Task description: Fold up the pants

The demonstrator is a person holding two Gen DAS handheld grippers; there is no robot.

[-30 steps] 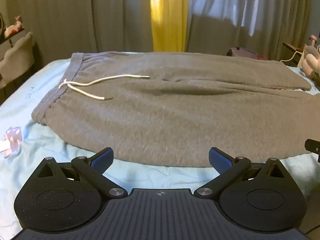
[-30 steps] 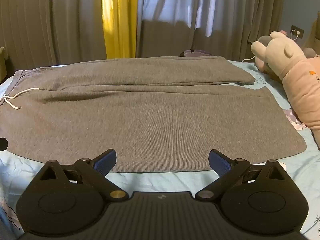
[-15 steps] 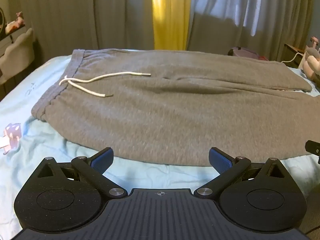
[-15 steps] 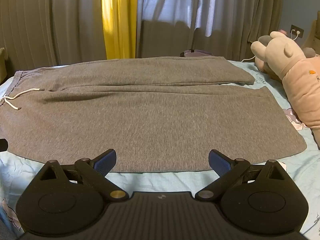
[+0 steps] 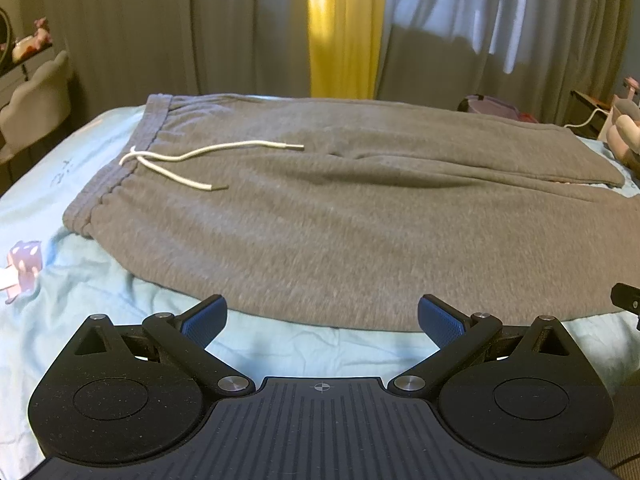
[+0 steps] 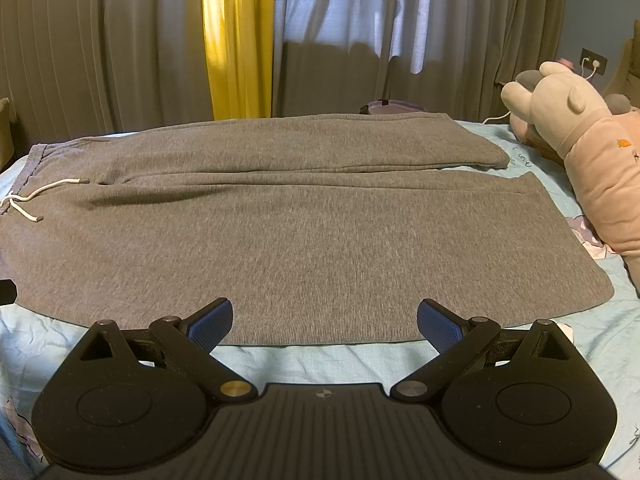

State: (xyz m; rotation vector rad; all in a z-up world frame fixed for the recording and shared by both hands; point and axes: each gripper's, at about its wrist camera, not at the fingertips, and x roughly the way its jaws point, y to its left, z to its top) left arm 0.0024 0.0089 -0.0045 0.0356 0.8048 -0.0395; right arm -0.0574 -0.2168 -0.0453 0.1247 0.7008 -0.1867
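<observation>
The left gripper [image 5: 322, 317] has its blue pads [image 5: 204, 315] spread wide and holds nothing; the near hem of the grey pants [image 5: 340, 216] lies just ahead of the tips, not touched. The right gripper [image 6: 325, 319] is spread wide and bare too, its pads [image 6: 211, 320] at the edge of the pants [image 6: 304, 232]. Beyond the fingers the pants lie flat across the bed sheet [image 6: 320, 360], waistband to the left with a white drawstring [image 5: 188, 160] loose on top. A plush toy [image 6: 576, 152] lies far right; curtains [image 6: 240, 36] hang behind.
</observation>
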